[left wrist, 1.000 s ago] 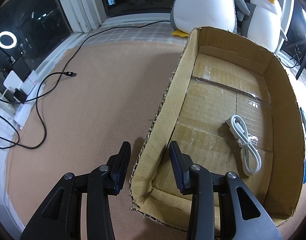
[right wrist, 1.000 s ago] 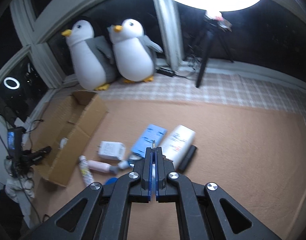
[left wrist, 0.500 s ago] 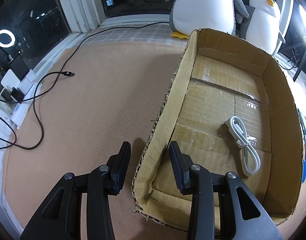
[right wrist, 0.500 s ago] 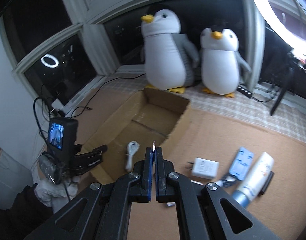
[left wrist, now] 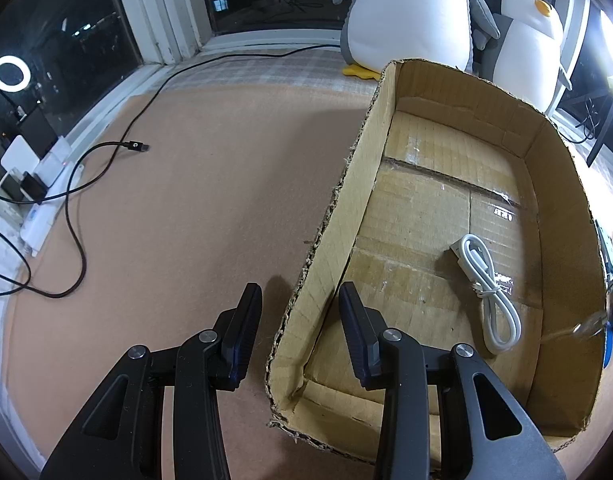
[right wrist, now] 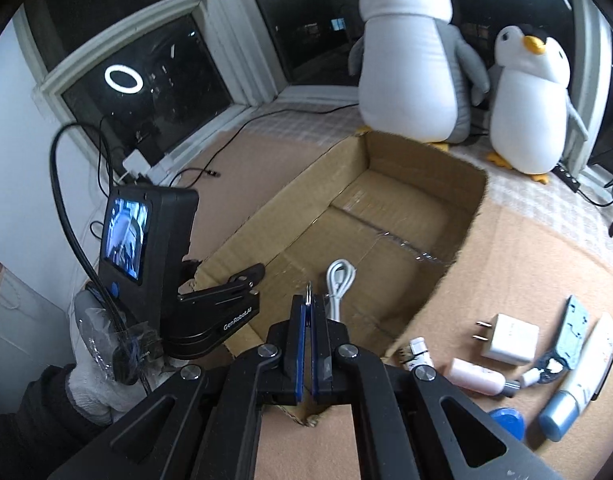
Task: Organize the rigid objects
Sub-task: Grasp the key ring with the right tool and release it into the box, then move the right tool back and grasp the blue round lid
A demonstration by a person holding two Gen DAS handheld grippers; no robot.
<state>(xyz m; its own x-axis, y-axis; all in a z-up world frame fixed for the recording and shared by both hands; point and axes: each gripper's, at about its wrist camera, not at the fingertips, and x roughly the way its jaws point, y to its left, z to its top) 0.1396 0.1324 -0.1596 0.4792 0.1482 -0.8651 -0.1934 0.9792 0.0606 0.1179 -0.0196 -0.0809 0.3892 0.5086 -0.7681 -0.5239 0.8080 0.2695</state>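
Observation:
An open cardboard box point(left wrist: 562, 184) lies on the tan mat with a coiled white cable point(left wrist: 490, 292) on its floor. My left gripper point(left wrist: 302, 296) straddles the box's near left wall, one finger outside and one inside, holding it. In the right wrist view that left gripper point(right wrist: 242, 280) clamps the same box point(right wrist: 426, 160) edge, held by a gloved hand. My right gripper point(right wrist: 308, 300) is shut on a small metal ring point(right wrist: 308, 289) that pokes out above its blue pads. It hovers over the box's near end, next to the white cable point(right wrist: 338, 280).
Right of the box lie a white charger point(right wrist: 510, 338), a pink bottle point(right wrist: 476, 376), a blue card point(right wrist: 572, 332), a white tube point(right wrist: 582, 376) and a blue lid point(right wrist: 506, 420). Two plush penguins point(right wrist: 410, 60) stand behind. A black cable point(left wrist: 134, 146) and power strip point(left wrist: 46, 200) lie left.
My right gripper swung left with the ring, from above the loose items to over the box's near end. The left gripper and the box stayed still.

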